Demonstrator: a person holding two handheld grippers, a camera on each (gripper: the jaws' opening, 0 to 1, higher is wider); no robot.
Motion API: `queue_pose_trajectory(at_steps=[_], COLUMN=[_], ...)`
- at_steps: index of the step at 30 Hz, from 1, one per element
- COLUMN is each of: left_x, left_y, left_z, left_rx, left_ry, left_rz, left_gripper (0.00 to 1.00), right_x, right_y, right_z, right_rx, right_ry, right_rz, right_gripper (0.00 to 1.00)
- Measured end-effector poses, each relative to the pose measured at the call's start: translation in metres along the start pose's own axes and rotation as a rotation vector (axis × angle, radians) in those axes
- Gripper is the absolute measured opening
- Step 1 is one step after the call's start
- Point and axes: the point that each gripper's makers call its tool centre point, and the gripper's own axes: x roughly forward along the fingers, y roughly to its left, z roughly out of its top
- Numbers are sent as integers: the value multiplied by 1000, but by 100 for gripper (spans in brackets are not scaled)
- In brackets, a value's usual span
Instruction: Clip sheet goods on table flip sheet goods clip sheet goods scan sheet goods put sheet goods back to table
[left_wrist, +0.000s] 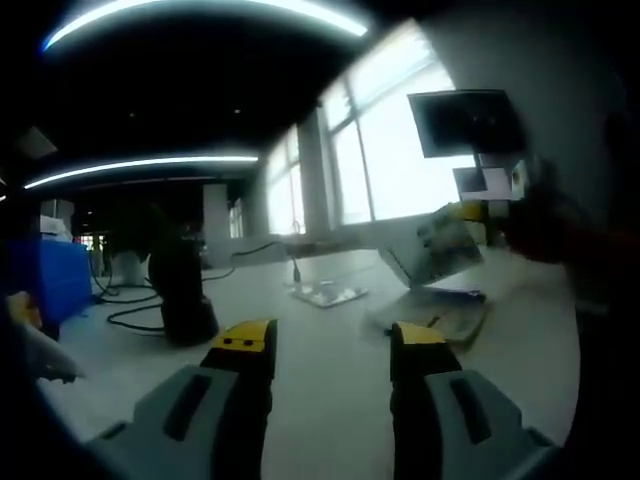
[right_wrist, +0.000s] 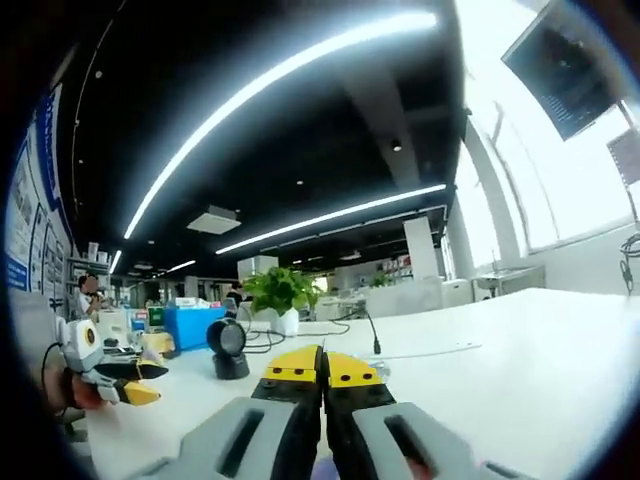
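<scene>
White office surface lies below; my right gripper lifts a printed sheet pack at two o'clock, scan and return pending; my left gripper gapes empty.

A wide white table carries everything. The black scanner stands upright on it, and black cables trail on the tabletop beside the scanner. Well to the scanner's right lies a flat clear packet, and farther right a loose pile of sheet goods. Behind the scanner in the right gripper view stands a potted plant.
</scene>
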Motion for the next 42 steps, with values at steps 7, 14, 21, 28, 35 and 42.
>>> queue_pose_trajectory(at_steps=[7, 14, 21, 28, 35, 42], left_x=[0, 0, 0, 0, 0, 0], left_y=[0, 1, 1, 2, 1, 1], left_z=[0, 0, 0, 0, 0, -1], left_rx=[1, 1, 3, 4, 5, 8], left_ry=[1, 1, 1, 2, 2, 5], left_rz=[0, 2, 1, 2, 2, 0], left_gripper=[38, 38, 38, 38, 38, 38], right_x=[-1, -1, -2, -9, -22, -40], right_y=[-18, -31, -38, -47, -59, -77], right_z=[9, 16, 24, 26, 16, 11], right_rx=[67, 92, 115, 157, 251, 326], right_ry=[-44, -83, -111, -136, -173, -217], right_rz=[-71, -103, -126, -170, -244, -316], right_gripper=[0, 0, 0, 0, 0, 0])
